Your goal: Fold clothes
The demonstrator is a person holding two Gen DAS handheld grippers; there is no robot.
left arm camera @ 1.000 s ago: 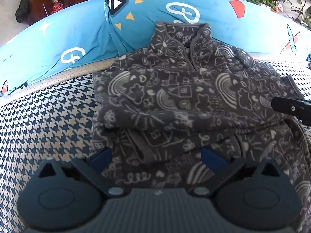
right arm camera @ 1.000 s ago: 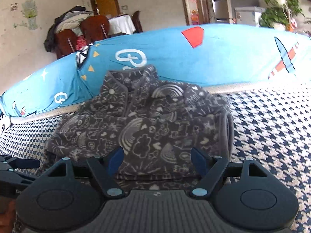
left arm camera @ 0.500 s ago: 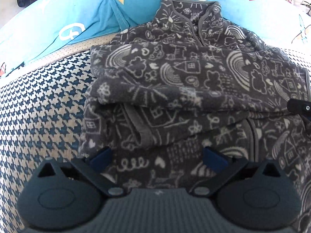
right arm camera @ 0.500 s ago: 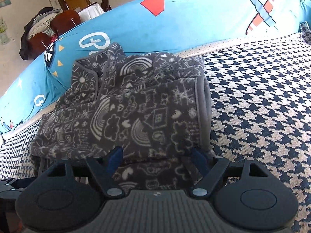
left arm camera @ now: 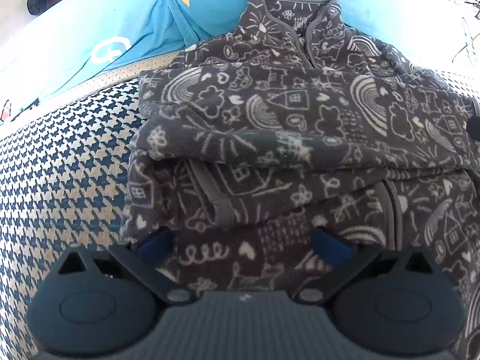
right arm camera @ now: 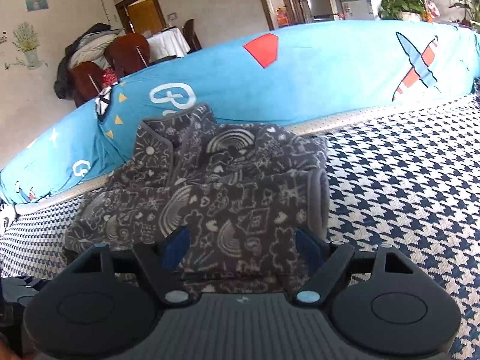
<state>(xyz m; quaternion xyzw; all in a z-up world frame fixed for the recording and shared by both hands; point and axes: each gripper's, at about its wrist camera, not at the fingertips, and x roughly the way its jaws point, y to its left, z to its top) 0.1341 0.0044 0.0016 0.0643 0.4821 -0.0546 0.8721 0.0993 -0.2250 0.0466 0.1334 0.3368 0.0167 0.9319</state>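
Grey fleece jacket (left arm camera: 300, 126) with the white doodle print, lying on the houndstooth cover (left arm camera: 66, 174), collar end up against the back edge where the blue cartoon-print bolster (right arm camera: 300, 84) runs along. Sleeves folded across the chest, cuff (right arm camera: 319, 201) rolled at the jacket's right side in the right wrist view.

Left gripper (left arm camera: 243, 243) right over the near hem, jaws spread wide, blue fingertips (left arm camera: 156, 244) down at the fabric but not pinching any of it. Right gripper (right arm camera: 243, 246) same deal: jaws wide, fingers (right arm camera: 177, 246) straddling the lower part of the folded sleeve, nothing clamped.

Compared with a second ago: left view pitched down more, so less room behind and more jacket filling the frame. Black tip of the other gripper (left arm camera: 474, 126), clearly in from the right edge back then, now just a sliver at that edge. Right view about where it was a second back, after a dip lower half a second ago, with the chairs (right arm camera: 126, 51) and doorway visible again behind the bolster. Jacket itself looks unchanged, same fold, same spot near the back edge. Jaw spread on both looks the same as before too.
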